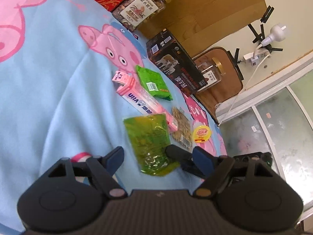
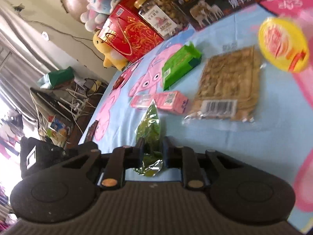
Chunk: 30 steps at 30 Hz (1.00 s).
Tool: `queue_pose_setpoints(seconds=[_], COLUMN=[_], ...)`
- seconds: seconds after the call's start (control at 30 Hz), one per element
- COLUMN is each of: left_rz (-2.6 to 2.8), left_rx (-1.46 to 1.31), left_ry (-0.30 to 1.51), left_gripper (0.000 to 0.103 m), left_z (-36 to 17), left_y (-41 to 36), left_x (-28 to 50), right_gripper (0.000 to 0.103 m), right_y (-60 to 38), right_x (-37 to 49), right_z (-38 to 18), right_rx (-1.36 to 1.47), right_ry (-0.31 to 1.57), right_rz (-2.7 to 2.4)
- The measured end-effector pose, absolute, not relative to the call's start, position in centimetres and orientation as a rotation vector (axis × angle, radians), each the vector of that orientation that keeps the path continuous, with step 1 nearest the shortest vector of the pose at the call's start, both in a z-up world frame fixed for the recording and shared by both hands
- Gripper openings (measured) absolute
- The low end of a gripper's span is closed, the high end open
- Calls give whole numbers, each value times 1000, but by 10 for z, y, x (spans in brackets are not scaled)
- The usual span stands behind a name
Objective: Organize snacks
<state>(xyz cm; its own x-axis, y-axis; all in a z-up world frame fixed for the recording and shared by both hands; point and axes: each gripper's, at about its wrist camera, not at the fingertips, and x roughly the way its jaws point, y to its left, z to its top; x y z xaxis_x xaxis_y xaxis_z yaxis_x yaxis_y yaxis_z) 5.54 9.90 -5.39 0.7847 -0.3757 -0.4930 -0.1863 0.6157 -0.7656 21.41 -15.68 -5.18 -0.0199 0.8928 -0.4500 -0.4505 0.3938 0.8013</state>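
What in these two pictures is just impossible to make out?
- Left wrist view: the second nut jar is half hidden behind the dark box.
- Right wrist view: the yellow lid is motion-blurred, its print unreadable.
- Right wrist view: the green packet's lower end hides between the right hand-held gripper fingers.

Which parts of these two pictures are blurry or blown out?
Right wrist view: the yellow round lid at the upper right is smeared by blur, and the window area at the left edge is blown out white. Left wrist view: the green crinkly packet looks soft, and fisheye bends the edges.
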Motion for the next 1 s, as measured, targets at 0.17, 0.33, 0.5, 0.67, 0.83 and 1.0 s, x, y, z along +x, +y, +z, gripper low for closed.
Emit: queue_pose_setpoints(seconds=[0.17,0.33,0.5,0.67,0.83,1.0], left_rz=[-123,-173,-211,-227,-212,-183], left_rx=[-929,-942,-857,-741,-628,-462], left_ry=[681,695,683,689,703,620], left_gripper=[77,33,28,28,28,26], left_z=[-55,-53,-30,-18,-22,-29], left_y=[97,93,85,69,52,31], left_x=[58,72,95,124,143,143], right_gripper=[15,15,15,15,15,15], right_y=[-178,-181,-190,-199,-198,-199], right_x=[232,229,233,231,233,235], right_z=[-87,-94,-63,-34,-33,-47], right_rx=[936,1039,925,746,610,486], right_ry=[1376,1417,1248,1038,939,884], right_rz=[1058,1085,1115,1080,1010,967])
